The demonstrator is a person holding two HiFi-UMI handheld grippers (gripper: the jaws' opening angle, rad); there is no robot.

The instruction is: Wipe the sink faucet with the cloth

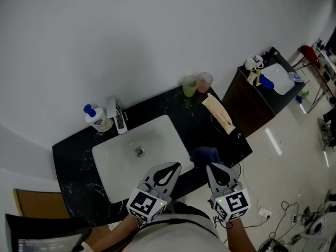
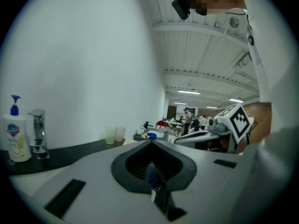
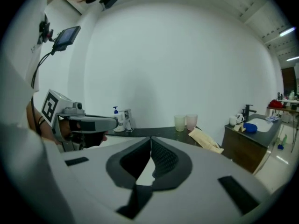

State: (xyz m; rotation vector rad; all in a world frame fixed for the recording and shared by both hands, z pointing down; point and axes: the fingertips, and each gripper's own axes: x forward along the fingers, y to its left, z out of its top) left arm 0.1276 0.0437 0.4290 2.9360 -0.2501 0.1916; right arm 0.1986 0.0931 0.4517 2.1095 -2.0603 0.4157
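The chrome faucet (image 1: 118, 115) stands at the back left of the white sink (image 1: 157, 127), which is set in a black counter. The left gripper view shows the faucet (image 2: 38, 129) at far left. A dark blue cloth (image 1: 205, 154) lies crumpled on the counter's front edge, right of the sink. My right gripper (image 1: 209, 166) hovers just before it, shut with nothing between its jaws (image 3: 150, 138). My left gripper (image 1: 177, 165) hangs over the sink's front rim, jaws closed together (image 2: 150, 142) and holding nothing. Both point toward the back wall.
A soap bottle (image 1: 98, 118) stands left of the faucet. A green cup (image 1: 189, 85) and a pink cup (image 1: 205, 80) sit at the counter's back right, with a beige folded cloth (image 1: 220, 115) in front of them. A dark cabinet (image 1: 257, 101) with a second basin stands further right.
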